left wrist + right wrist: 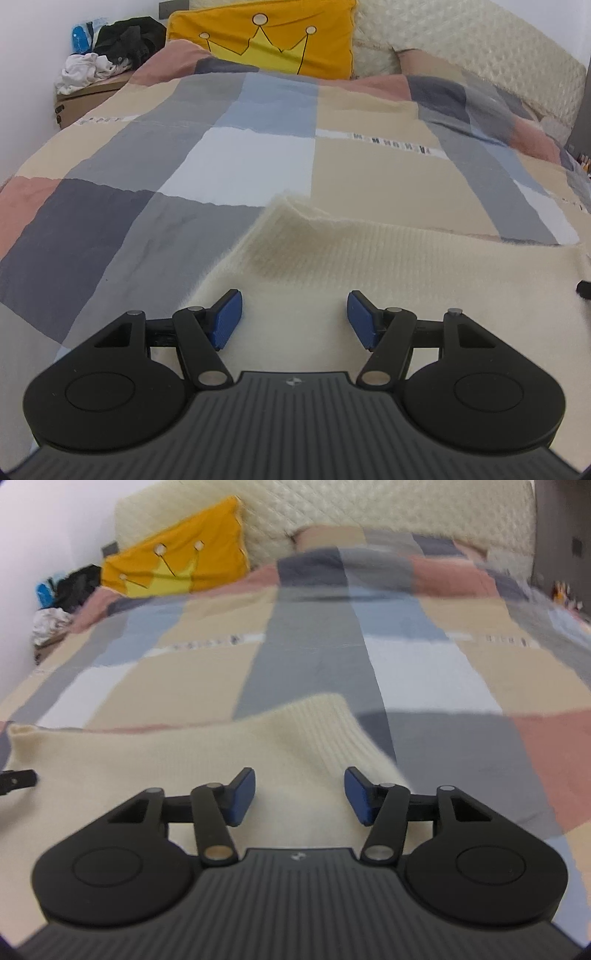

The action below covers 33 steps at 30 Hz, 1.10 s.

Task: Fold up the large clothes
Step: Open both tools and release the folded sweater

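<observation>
— Cream knit is what we see first: the sweater point(369, 266) lies spread on the bed, over the patchwork duvet point(240, 155), at the near end.

— And our claws?

— We have the left claw point(294, 317) over the sweater's left part, its blue pads point(227, 319) standing well apart with only knit showing below them; nothing is pinched. Our right claw point(299, 797) hangs over the sweater's right part, near a ribbed edge point(332, 723), jaws parted too and gripping nothing.

— Can we see one claw from the other?

— We catch a black tip point(18, 781) at the left edge of the right wrist view, over the knit, and a dark bit at the right edge of the left view.

— What lies beyond?

— We see a yellow crown cushion point(266, 33) against the quilted headboard point(480, 48), and heaped clothes point(110, 48) on a box beside the bed.
</observation>
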### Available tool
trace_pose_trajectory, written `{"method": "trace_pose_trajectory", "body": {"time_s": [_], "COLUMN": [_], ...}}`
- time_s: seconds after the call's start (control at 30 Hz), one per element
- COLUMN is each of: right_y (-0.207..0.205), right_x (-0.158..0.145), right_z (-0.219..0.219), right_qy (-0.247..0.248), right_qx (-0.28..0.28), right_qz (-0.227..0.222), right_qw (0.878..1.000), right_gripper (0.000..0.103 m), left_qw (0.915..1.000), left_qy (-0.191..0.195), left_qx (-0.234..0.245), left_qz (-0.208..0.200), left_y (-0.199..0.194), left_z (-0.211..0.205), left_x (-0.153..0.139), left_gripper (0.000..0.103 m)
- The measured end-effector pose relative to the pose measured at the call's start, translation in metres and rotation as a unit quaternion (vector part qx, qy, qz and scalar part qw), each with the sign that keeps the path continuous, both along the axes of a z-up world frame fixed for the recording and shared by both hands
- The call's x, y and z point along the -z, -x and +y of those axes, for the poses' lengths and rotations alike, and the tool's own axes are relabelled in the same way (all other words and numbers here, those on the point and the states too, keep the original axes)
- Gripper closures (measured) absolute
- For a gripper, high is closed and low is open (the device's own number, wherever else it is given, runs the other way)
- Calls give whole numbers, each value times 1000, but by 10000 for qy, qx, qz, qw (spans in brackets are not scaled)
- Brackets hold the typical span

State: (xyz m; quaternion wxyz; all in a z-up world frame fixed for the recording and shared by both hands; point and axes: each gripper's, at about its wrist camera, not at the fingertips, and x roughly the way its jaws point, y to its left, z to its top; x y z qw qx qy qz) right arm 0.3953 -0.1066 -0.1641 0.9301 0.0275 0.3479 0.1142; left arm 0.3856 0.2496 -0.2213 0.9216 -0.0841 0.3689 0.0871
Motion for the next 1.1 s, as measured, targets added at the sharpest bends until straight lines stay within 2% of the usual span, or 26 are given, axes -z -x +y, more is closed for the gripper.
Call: {"method": "trace_pose_trajectory", "body": {"time_s": [0.1, 0.2, 0.43, 0.57, 0.67, 0.9, 1.1], "right_y": [-7, -4, 3, 13, 24, 66, 105], "right_x": [14, 22, 20, 6, -6, -31, -55], "right_z": [-3, 2, 4, 2, 1, 3, -1], "right_qy": [-120, -23, -14, -186, -377, -482, -498], "right_qx": [21, -16, 2, 89, 80, -101, -303], "right_qz": [265, 259, 147, 15, -114, -359, -602], "right_qw": [9996, 9997, 9999, 9998, 9992, 9981, 9965], "right_gripper": [49, 48, 48, 48, 48, 48, 48], "left_qw": [9999, 9997, 10000, 9998, 9992, 9976, 9955], "left_qy": [80, 171, -29, 30, -90, 192, 125], "left_qx": [-1, -14, 0, 204, 338, 419, 549], "left_qz": [108, 175, 84, -57, -181, -522, -759], "left_y": [-4, -7, 0, 15, 32, 85, 125], "left_z": [2, 6, -4, -17, -28, -43, -66], "left_x": [7, 13, 1, -15, -27, -55, -75], "left_gripper": [34, 34, 34, 34, 34, 34, 34]}}
